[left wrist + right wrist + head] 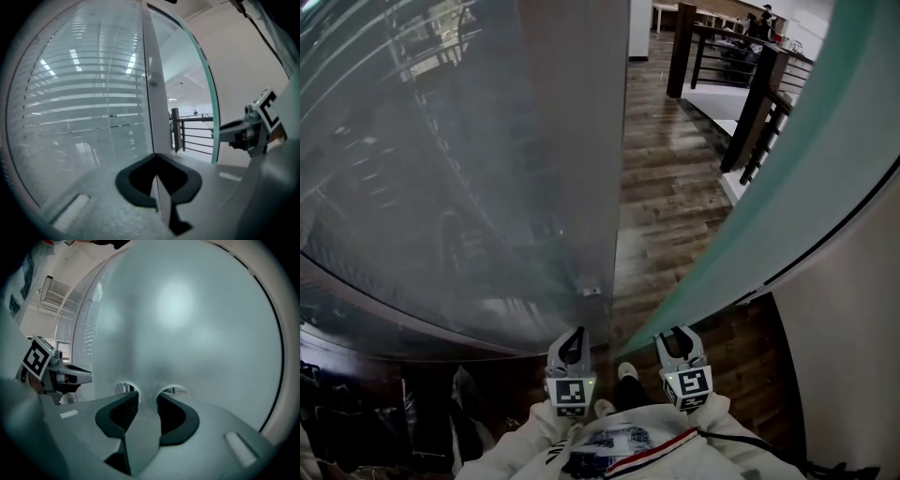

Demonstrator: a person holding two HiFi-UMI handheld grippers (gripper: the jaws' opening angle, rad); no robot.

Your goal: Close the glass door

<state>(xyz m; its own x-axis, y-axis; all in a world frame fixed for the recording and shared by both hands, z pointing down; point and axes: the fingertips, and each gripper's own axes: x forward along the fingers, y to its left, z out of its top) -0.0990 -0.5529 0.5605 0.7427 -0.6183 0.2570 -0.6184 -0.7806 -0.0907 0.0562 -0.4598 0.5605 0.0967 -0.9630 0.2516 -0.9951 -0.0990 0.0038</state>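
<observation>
The glass door [750, 216] is a frosted, green-edged pane that runs diagonally from upper right down toward my right gripper [677, 336]. In the right gripper view the door [187, 333] fills the picture, and the right gripper [147, 397] has its jaws apart with the tips close against the frosted surface and nothing gripped. The left gripper [573, 339] is held just below the edge of a fixed frosted panel [469, 169]. Seen in its own view, the left gripper [157, 157] is shut and empty, pointing at the panel's metal edge post [154, 93].
Between the panel and the door a gap shows dark wooden floor [661, 187] and a dark railing [755, 112] beyond. A small metal fitting [591, 292] sits at the panel's lower edge. A white wall [853, 356] stands on the right.
</observation>
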